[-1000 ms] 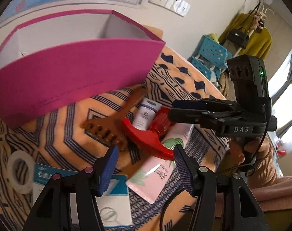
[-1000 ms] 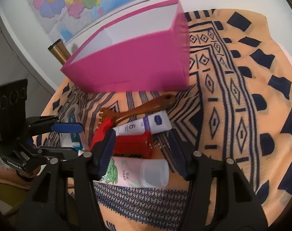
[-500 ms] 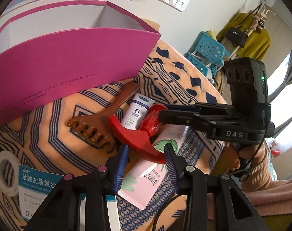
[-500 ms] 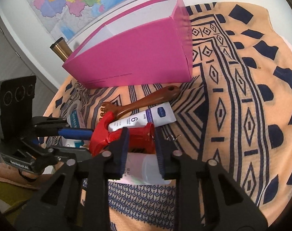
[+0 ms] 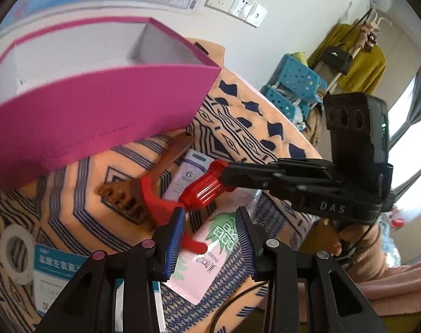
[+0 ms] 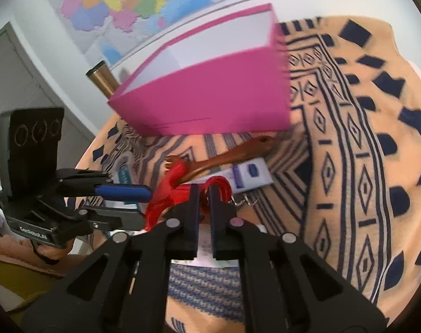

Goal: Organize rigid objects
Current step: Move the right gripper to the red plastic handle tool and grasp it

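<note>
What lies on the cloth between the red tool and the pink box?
The brown wooden scratcher and the white tube lie there, the scratcher's handle end reaching the pink box. The right wrist view shows this best; the red tool is nearest.

From the right wrist we see our right gripper (image 6: 204,194) closed on the handle of the red tool (image 6: 179,188) after just drawing its jaws together. Our left gripper (image 6: 138,202) reaches in from the left (its blue pads beside the tool's curved end). Behind lie a brown wooden massager (image 6: 232,155), a white tube (image 6: 252,173) and the pink box (image 6: 210,102) on the patterned cloth (image 6: 349,166).
</note>
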